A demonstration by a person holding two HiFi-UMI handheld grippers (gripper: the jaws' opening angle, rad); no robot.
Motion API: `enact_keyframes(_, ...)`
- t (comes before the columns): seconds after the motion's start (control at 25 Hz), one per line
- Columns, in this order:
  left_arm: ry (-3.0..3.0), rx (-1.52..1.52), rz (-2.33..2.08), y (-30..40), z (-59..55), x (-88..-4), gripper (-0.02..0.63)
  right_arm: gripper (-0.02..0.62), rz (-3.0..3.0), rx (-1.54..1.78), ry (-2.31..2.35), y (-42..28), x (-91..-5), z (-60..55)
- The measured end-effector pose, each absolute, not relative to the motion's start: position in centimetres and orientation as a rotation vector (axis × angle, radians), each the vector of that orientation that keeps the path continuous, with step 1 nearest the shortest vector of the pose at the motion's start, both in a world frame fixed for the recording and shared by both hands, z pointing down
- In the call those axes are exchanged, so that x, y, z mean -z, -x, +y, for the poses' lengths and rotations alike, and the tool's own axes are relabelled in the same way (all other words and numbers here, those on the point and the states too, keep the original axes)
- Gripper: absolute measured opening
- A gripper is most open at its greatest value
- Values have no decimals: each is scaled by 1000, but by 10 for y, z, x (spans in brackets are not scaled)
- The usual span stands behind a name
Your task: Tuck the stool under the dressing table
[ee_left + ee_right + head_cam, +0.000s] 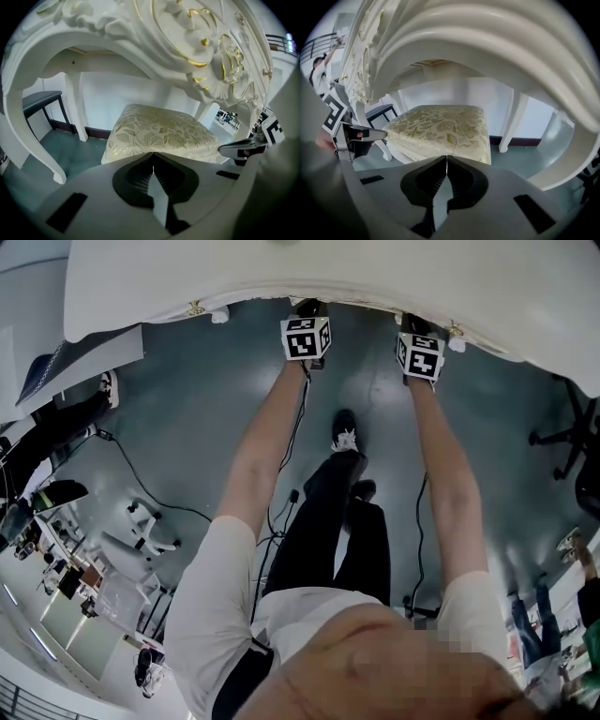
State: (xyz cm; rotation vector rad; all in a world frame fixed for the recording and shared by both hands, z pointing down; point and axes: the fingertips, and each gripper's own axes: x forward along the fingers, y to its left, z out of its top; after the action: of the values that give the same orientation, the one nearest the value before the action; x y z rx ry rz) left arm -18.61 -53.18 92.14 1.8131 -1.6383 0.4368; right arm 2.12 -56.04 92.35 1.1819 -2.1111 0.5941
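Gripper views low, facing stool [159,133] (shared)

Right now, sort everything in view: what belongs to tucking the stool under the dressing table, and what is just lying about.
Job: stool, dressing table, left gripper, right gripper, both shut.
Lying about: floor cables, black office chair, dark side table.

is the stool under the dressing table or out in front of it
Under it: both gripper views show the stool beneath the carved apron of the dressing table, between its legs.
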Motion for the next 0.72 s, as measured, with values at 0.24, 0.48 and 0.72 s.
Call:
enact_keyframes(0.24, -1770, -461, -1617, 183, -502, -898, 17, 44, -2130, -613, -1085, -17, -899, -526)
enact_keyframes(0.48, -1827, -486, -1613, 180, -460, -840, 17, 44, -2152, -575, -1078, -22, -843, -485)
enact_keyframes(0.72, -1846, -446, -1619, 165, -412, -775, 15, 44, -2178, -572, -1060, -39, -786, -435)
